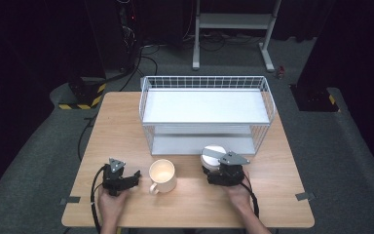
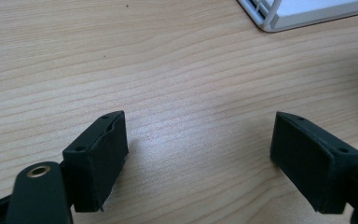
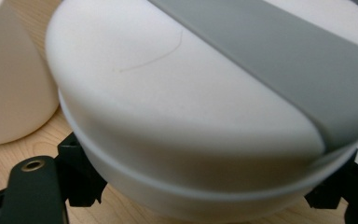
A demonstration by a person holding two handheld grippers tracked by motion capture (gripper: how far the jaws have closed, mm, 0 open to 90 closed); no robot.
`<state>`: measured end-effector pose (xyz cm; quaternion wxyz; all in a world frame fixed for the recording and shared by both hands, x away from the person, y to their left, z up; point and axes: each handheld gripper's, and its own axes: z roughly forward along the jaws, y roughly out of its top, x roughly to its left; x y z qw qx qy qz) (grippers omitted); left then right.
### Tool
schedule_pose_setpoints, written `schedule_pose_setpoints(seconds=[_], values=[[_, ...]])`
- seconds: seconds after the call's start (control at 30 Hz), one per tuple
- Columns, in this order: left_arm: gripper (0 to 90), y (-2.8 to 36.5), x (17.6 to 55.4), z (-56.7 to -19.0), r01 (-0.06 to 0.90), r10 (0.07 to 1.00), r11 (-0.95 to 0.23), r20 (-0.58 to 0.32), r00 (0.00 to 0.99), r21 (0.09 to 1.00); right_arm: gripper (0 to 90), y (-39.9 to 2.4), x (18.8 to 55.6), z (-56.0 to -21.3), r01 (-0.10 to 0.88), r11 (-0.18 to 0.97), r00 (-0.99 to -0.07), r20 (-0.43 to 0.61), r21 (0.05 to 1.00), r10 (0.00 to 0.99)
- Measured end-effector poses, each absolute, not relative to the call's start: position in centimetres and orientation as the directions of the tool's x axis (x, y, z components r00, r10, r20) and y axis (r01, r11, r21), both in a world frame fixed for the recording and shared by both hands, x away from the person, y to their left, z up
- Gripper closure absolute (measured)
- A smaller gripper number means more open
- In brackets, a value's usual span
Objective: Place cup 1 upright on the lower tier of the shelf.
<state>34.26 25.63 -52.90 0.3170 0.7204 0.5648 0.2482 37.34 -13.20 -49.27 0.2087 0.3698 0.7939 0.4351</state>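
Note:
A round white container [image 1: 212,156] with a grey band across its lid stands on the wooden table [image 1: 121,126], in front of the wire rack. My right gripper [image 1: 217,168] reaches it from the near side. In the right gripper view its jaws sit against both sides of the container [image 3: 191,107], low on the body, with the right gripper [image 3: 205,186] shut on it. A cream mug [image 1: 162,175] stands to the container's left, handle toward the person, and its side [image 3: 9,79] is close by. My left gripper [image 1: 135,176] rests left of the mug, open [image 2: 200,154] over bare wood.
A white wire rack [image 1: 204,114] with two shelves takes up the table's far middle; its corner [image 2: 303,14] lies ahead of the left gripper. Bare wood stretches along the left side and the front edge. Cables and a metal stand are on the floor beyond.

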Motion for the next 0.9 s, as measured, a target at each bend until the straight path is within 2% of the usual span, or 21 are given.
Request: schedule_pose_setpoints(seconds=[0.33, 0.57, 0.9], values=[[18.8, 25.6, 34.3, -52.9, 0.657, 0.971, -0.163, 0.001, 0.239, 0.736, 18.6, -13.9, 37.6, -48.3, 0.413, 0.321, -0.633, 0.016, 0.852, 0.774], [18.9, 25.6, 34.3, -52.9, 0.657, 0.971, -0.162, 0.000, 0.239, 0.736, 18.6, -14.2, 37.9, -47.6, 0.401, 0.330, -0.633, -0.002, 0.854, 0.775], [18.9, 25.6, 34.3, -52.9, 0.657, 0.971, -0.162, 0.000, 0.239, 0.736, 18.6, -14.6, 39.6, -47.4, 0.432, 0.310, -0.601, 0.015, 0.847, 0.799]])
